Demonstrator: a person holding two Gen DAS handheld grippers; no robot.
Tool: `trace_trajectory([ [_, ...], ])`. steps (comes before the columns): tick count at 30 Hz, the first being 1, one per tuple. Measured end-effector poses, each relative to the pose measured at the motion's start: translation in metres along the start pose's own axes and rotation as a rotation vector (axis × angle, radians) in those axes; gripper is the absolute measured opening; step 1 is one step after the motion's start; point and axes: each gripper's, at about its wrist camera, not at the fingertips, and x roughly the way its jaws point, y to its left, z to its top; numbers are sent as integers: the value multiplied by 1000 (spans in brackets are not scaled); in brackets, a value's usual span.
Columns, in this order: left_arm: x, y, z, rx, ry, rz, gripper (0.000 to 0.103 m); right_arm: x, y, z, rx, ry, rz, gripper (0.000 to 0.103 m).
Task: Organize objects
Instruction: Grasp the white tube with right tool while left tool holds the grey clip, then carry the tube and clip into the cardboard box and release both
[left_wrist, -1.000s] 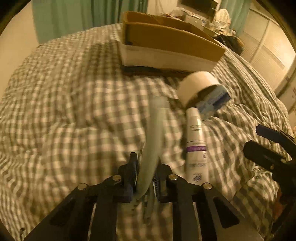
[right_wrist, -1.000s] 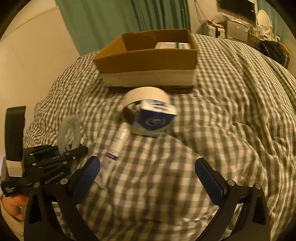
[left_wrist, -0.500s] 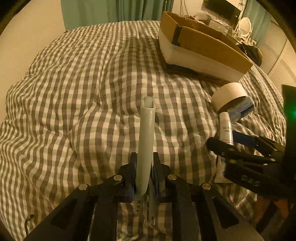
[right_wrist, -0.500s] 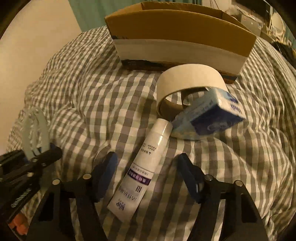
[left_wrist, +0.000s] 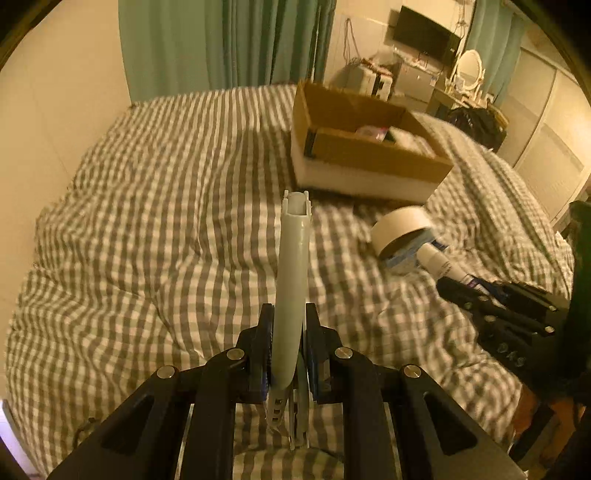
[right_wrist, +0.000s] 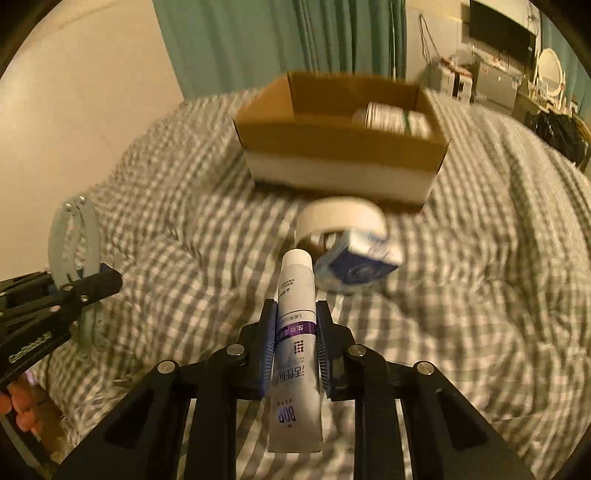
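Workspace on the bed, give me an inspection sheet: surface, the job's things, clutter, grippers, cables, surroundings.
Surface: checked duvet, rumpled.
Job's things: cardboard box on the duvet, open, with some packets inside; tape roll in front of it, touching a blue and white carton; white tube and pale plastic clip are both gripped.
Clutter: nothing seen on the duvet beyond these.
Grippers: left gripper shut on the clip; right gripper shut on the tube.
Cables: wires hang on the far wall, none on the bed.
Surroundings: green curtains, wall screen, round mirror, cluttered desk.
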Motion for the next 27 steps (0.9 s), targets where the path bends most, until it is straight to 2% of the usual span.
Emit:
trace_trajectory([
  [4,-25,-6,16,0,-40,-5,15,-44,5,17,-32,-71,10,20],
  [9,-55,-23,42,4,-106,-31,15,-106,6,39,-37,-169,69,20],
  [16,-94,-54,112,57,-195,-41,15,-156,-5,103,-61,-284,94,20],
  [22,-82,-77,170,60,-197,-63,15,-163,-24,161,-43,-335,108,20],
  [27,-42,-94,205,100,-194,-46,15,-121,-47,199,2,-315,121,20],
])
